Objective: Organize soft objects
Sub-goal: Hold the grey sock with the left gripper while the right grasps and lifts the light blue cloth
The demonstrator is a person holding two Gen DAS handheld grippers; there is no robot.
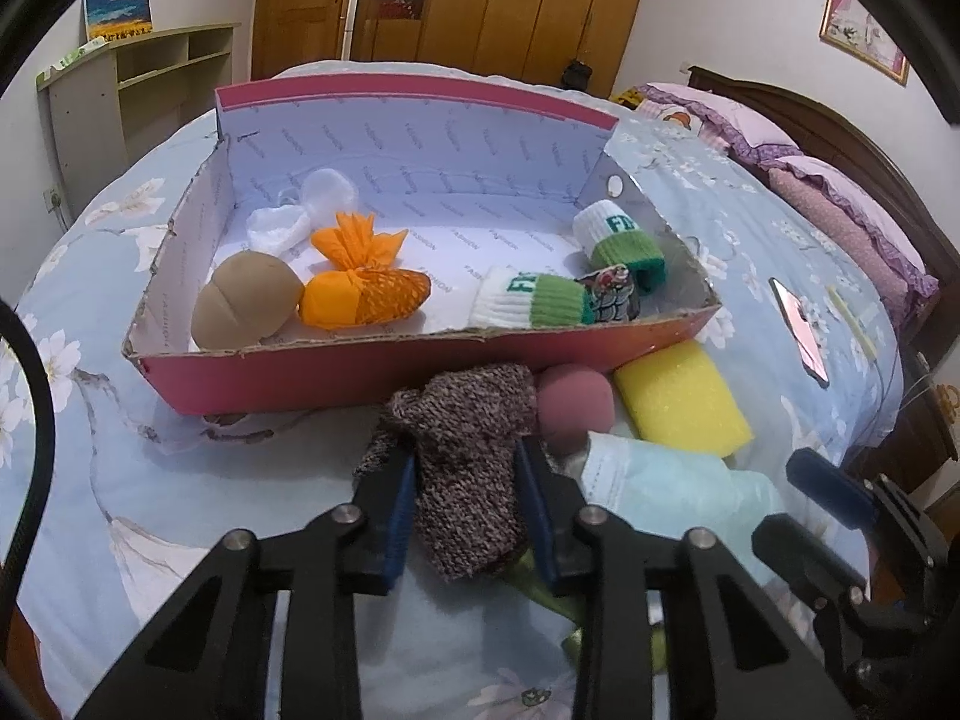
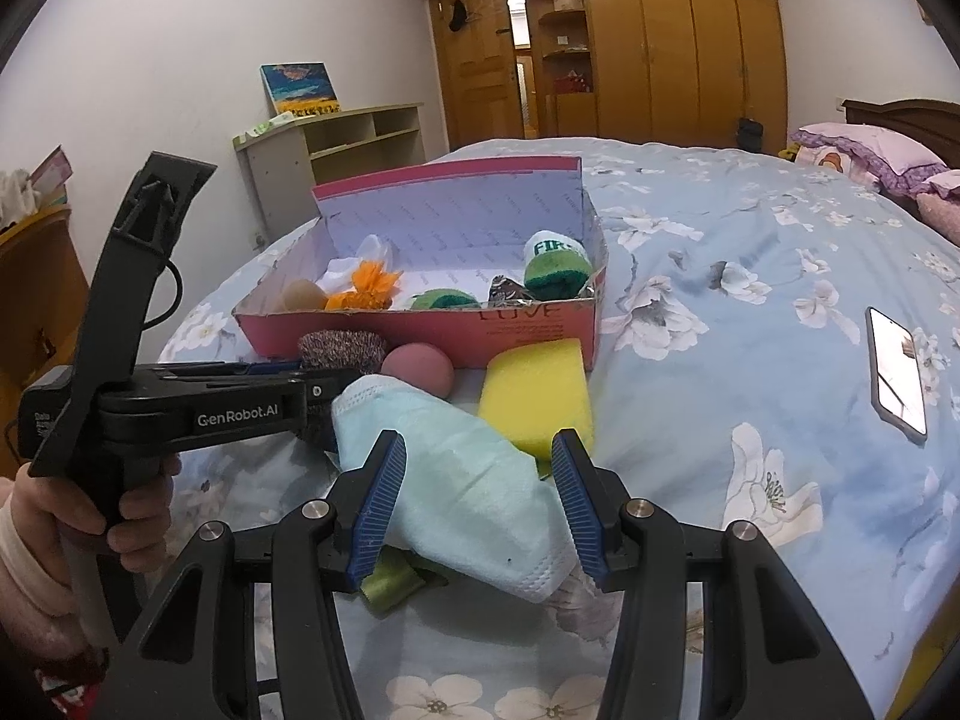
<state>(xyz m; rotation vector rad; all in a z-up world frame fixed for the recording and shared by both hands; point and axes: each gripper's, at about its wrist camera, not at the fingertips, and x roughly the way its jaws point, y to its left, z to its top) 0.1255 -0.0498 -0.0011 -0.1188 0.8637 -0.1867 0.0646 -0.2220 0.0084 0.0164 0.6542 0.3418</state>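
Left claw (image 1: 465, 495) clamps the soft, light knitted sock (image 1: 465, 450) mid-body, lower centre; right claw (image 2: 480, 501) gapes around a blue cloth (image 2: 456, 480).

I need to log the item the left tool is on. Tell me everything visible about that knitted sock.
The knitted sock is a thick, speckled brown-and-grey knit, soft and rumpled. It lies on the flowered blanket just in front of the pink box, its far end bunched up beside a pink ball. The left gripper has its blue-padded jaws pressed against both sides of it.
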